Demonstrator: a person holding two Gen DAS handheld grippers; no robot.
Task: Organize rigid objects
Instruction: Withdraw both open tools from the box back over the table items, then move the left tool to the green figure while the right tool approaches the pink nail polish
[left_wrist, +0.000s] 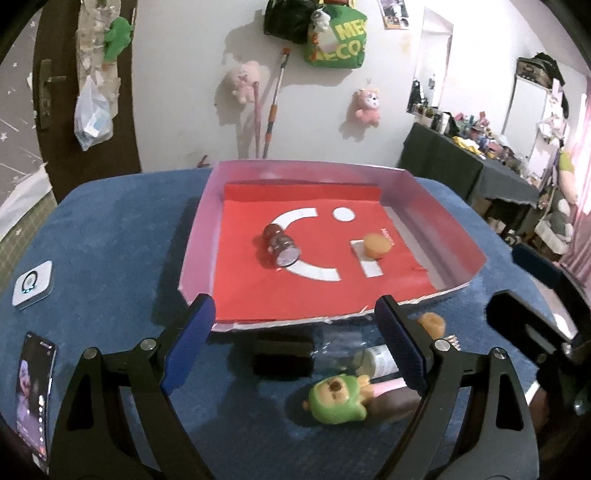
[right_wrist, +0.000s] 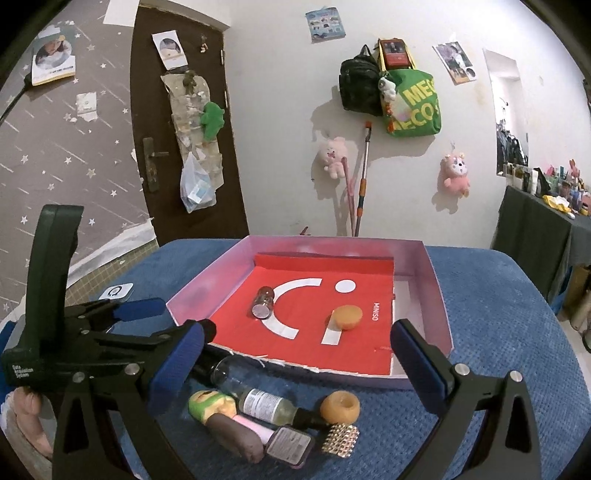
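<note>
Tray (right_wrist: 439, 295): we see a shallow pink-walled box with a red liner.
Jar (right_wrist: 263, 302): dark, on its side in the tray.
Orange puck (right_wrist: 346, 316): in the tray, well apart from the jar.
Bottle (right_wrist: 258, 400): clear, lying before the tray.
Green figure (left_wrist: 338, 402): on its side, beside the bottle.
Orange ring (right_wrist: 340, 407): just beside the bottle's neck.

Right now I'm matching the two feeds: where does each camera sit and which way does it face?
Left wrist: on the left gripper, facing the tray; the right gripper shows at its right edge.
Right wrist: on the right gripper, facing the tray; the left gripper and a hand show at left.
Shared: tray, jar, toy.
</note>
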